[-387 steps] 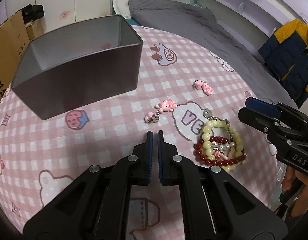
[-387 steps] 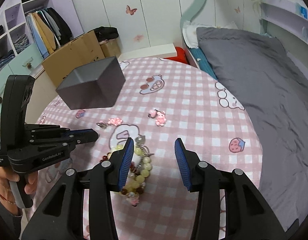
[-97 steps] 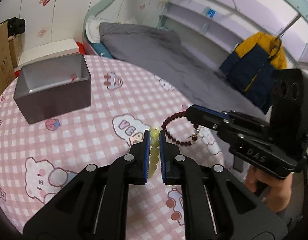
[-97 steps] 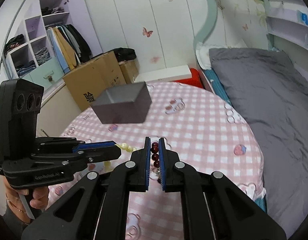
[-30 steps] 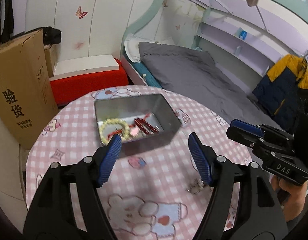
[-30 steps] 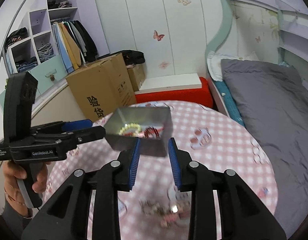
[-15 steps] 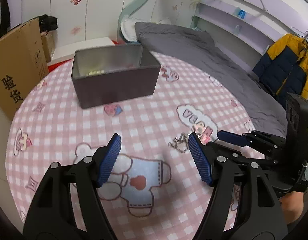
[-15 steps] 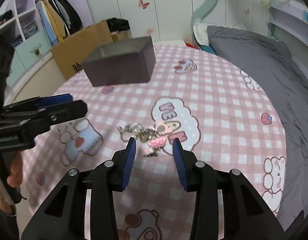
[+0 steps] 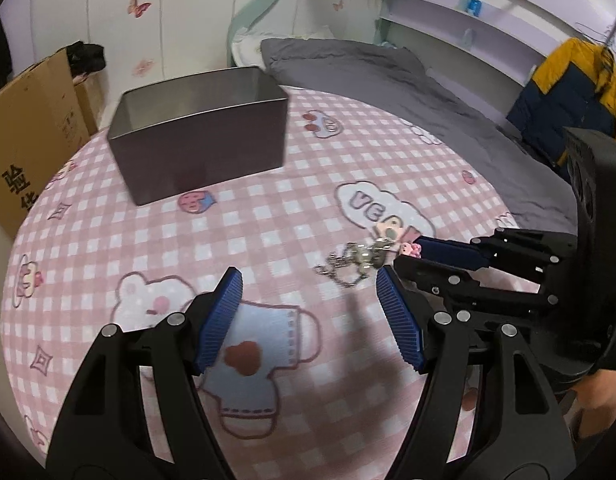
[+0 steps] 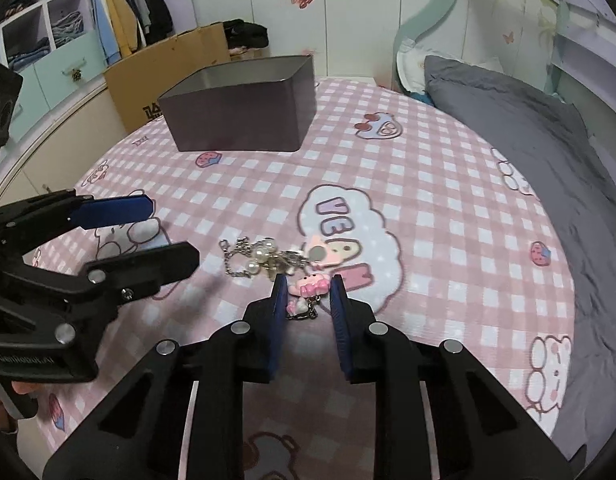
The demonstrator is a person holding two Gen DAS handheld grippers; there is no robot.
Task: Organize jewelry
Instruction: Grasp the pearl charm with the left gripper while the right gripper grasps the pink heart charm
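Right now I am straddling the pink charm point(image 10: 310, 282) with the right gripper point(image 10: 308, 296), whose blue pads point(image 10: 278, 304) are standing narrowly apart on either side of it without pressing in yet. I am keeping them low to the cloth because the charm is small and flat, and a bite from above would likely skid off it. It is lying on the pink checked tablecloth point(image 10: 448, 216) at the lower edge of the printed cloud, with a short chain trailing under it. Touching it on the left is a tangle of silver chain and pearl beads point(image 10: 257, 258) (I cannot tell whether the two are linked), so I am expecting the tangle may drag along when I lift.

I am holding the left gripper point(image 9: 308, 312) with its jaws spread wide, just beside that tangle point(image 9: 354, 262), probably ready to take it. The two tools are crowding each other here, and that is my main worry.

Farther back, the dark metal tin point(image 10: 243, 108) is sitting open-topped, well apart from the jewelry; from this angle I cannot see inside. Nothing is lying between the pile and the tin. Beyond the table are a cardboard box point(image 10: 167, 68) and a grey bed point(image 10: 528, 128).
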